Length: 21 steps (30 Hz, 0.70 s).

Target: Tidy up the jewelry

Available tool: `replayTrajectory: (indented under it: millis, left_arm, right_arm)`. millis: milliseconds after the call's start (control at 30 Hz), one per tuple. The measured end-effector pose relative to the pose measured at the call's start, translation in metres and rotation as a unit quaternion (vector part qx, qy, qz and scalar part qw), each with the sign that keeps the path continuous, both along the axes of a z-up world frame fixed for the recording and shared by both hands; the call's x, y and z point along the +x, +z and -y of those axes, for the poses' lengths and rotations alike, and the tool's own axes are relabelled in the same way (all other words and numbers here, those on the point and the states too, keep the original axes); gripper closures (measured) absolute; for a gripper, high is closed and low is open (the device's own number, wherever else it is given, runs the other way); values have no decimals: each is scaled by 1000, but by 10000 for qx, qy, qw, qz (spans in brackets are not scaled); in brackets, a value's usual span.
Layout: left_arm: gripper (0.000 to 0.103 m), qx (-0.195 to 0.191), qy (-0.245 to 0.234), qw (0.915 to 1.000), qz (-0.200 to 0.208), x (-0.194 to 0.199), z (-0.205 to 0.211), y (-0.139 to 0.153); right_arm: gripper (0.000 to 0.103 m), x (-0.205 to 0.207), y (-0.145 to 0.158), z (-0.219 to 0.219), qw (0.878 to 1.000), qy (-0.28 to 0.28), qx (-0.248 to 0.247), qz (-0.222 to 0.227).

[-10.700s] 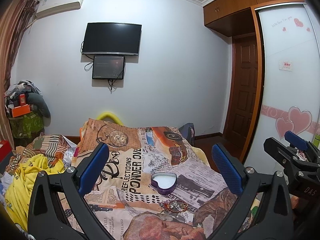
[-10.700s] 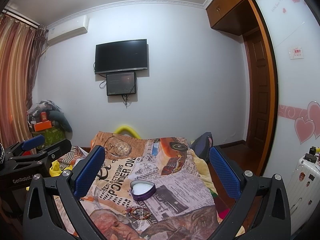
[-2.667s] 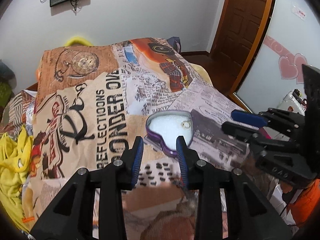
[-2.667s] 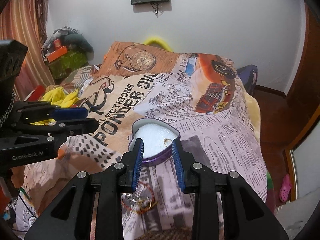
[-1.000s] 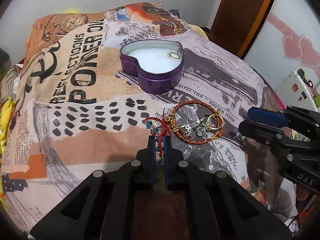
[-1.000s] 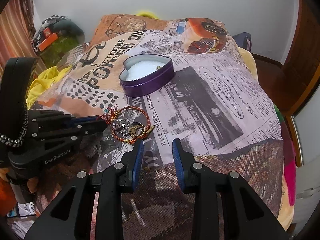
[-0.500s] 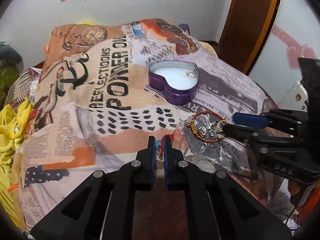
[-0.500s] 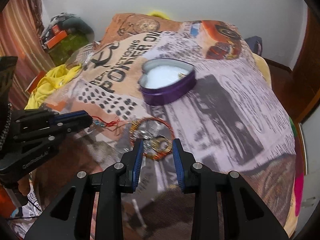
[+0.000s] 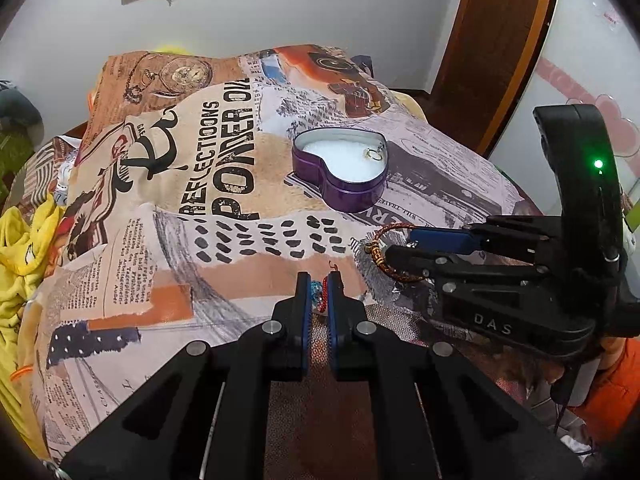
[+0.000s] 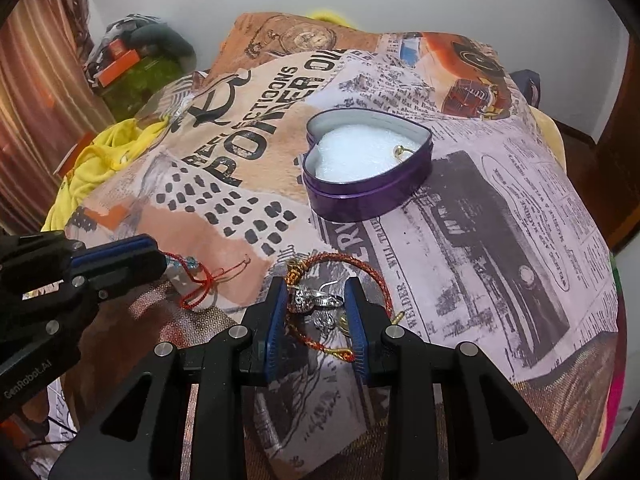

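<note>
Left tongs (image 9: 319,284) pinching red cord (image 10: 200,280), right tongs (image 10: 316,300) straddling bracelet (image 10: 360,266)

Left gripper (image 9: 319,290) reaches up from the bottom centre of its own wrist frame, angled downward, its blue-padded fingers (image 9: 304,300) pinched nearly together on a red cord bracelet (image 10: 200,278). Right gripper (image 10: 318,308), entering at lower centre of its view and at right in the left view, has just been narrowing its fingers (image 10: 277,312) around a braided bracelet and charms (image 10: 320,300), which lie between them.
</note>
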<state>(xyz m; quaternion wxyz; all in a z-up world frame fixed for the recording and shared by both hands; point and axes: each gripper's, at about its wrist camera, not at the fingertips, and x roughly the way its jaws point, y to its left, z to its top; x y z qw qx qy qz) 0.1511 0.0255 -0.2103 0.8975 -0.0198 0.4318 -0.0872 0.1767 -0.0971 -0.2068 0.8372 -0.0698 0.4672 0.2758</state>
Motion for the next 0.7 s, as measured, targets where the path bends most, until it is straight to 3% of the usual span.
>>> replayTrajectory:
  millis: [267,700]
  left_arm:
    - [97,-3,12,10000,86,1,-1,6]
    - [97,-57,-49,9984,558,9,7,43]
  right_arm:
    - [84,-2,8,1,9999,-15,49,109]
    - [84,-1,43,14,9978,-207,242,581]
